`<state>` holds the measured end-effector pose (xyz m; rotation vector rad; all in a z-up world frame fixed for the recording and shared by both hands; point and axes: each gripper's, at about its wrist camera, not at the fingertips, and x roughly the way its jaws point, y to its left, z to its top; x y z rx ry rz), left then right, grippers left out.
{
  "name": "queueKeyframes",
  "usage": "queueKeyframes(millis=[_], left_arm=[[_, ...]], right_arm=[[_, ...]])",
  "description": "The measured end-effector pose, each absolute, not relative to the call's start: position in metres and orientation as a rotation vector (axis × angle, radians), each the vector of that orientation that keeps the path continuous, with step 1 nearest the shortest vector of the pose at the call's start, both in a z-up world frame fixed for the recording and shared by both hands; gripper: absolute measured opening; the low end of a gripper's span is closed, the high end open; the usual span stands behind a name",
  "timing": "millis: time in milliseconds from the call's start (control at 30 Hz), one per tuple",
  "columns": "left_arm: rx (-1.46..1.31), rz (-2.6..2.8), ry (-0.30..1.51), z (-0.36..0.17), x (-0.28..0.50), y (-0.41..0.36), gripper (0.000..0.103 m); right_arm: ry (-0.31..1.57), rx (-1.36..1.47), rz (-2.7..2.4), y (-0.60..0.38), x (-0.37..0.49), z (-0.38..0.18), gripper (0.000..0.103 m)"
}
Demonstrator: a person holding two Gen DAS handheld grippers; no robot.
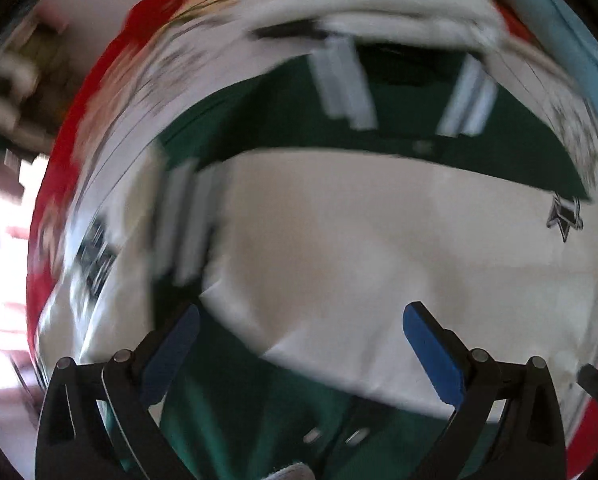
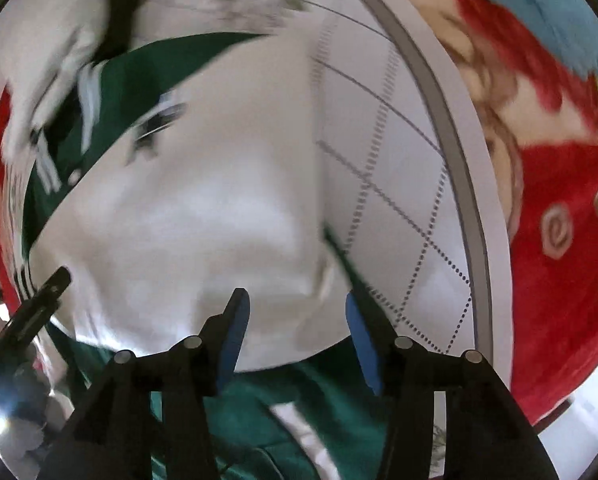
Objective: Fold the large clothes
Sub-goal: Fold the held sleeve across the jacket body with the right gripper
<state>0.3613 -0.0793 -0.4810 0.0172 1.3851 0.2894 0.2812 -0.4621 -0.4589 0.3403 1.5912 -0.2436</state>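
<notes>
A large white and green garment (image 1: 379, 248) with white stripes and a small star logo lies spread on a white patterned mat. My left gripper (image 1: 301, 344) is open just above the white panel where it meets the green part near me, holding nothing. In the right wrist view the same garment (image 2: 203, 208) fills the middle, its white panel's right edge over the mat. My right gripper (image 2: 295, 336) is open over the garment's near right edge, its blue pads apart and empty. The view is motion-blurred.
The white mat (image 2: 399, 160) with dotted diamond lines has a grey-trimmed rim. Beneath it lies a red, cream and blue blanket (image 2: 559, 200), also seen in the left wrist view (image 1: 59, 168). The other gripper's black tip (image 2: 51, 284) shows at the left.
</notes>
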Motion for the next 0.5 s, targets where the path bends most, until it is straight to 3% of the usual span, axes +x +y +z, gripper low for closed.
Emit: queueKeyframes(millis=[200, 500], left_arm=[[-0.317, 0.520, 1.412, -0.468, 0.273, 0.060, 0.103], [-0.850, 0.860, 1.309, -0.506, 0.138, 0.243, 0.103]], right_arm=[[1.640, 0.323, -0.104, -0.372, 0.294, -0.458, 0.055], [1.680, 0.141, 0.005, -0.239, 0.307, -0.499, 0.055]])
